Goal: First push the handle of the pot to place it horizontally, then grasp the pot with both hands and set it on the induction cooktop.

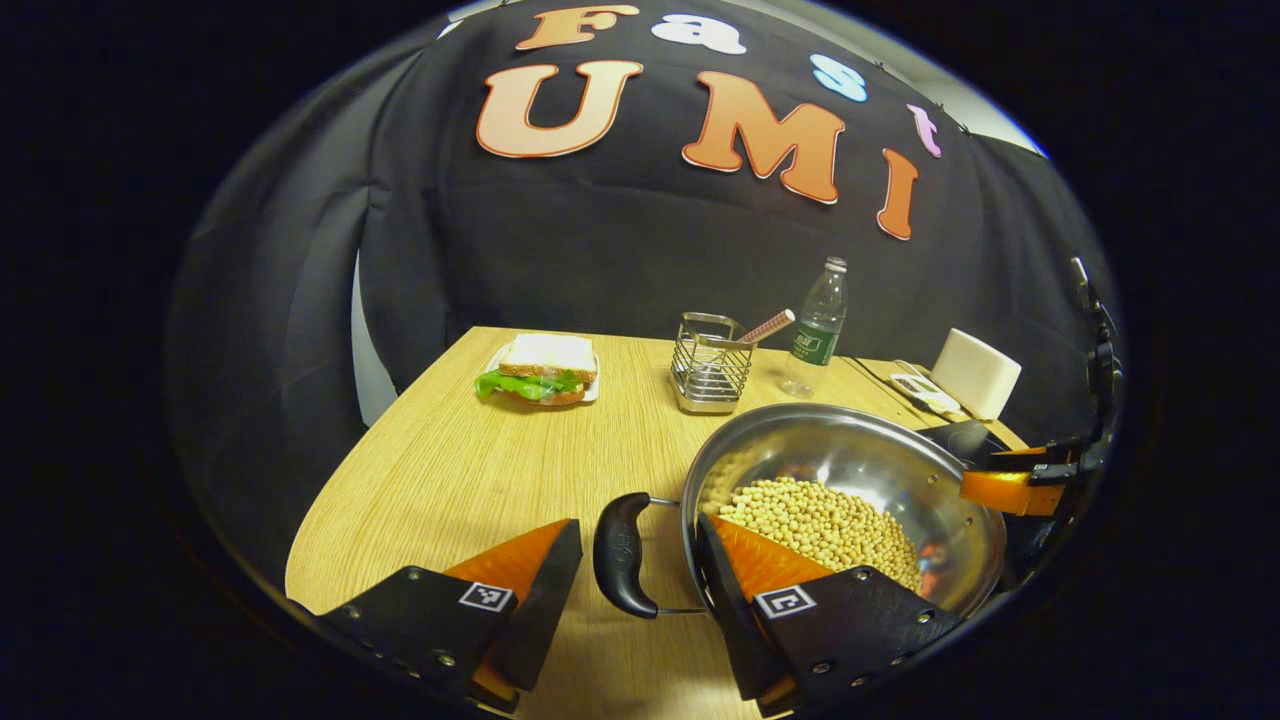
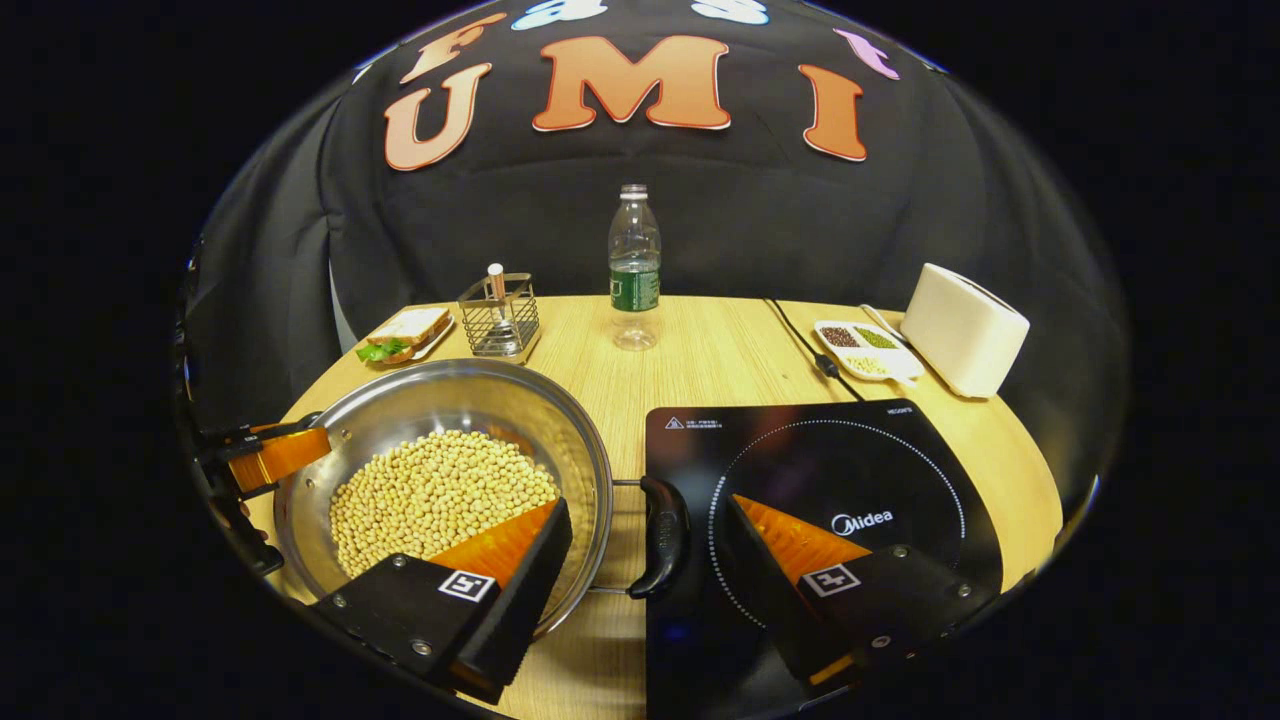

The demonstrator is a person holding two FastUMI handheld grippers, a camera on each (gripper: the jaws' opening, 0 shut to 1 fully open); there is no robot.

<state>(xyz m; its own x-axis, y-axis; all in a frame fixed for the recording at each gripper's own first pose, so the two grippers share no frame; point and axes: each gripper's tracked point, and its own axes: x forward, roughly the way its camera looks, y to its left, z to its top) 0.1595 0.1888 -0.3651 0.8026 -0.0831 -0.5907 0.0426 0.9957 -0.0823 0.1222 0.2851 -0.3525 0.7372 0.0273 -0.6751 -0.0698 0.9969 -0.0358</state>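
Both grippers (image 1: 637, 570) (image 2: 645, 545) straddle the pot's (image 2: 400, 410) side handles, fingers spread.

Open left claw (image 1: 637, 590) astride pot handle (image 1: 622, 553)

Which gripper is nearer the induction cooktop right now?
Right. The right gripper straddles the pot handle with one finger over the induction cooktop; the left gripper is at the pot's far handle, across the pot.

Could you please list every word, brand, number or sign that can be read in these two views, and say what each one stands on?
"Midea": brand on the induction cooktop, inside its ring.
Warning triangle with small print: cooktop's far left corner; print too small to read.
Small text at the cooktop's far right corner: too small.
Green label on the water bottle: blurred.
Embossed mark on the pot handle: unreadable.
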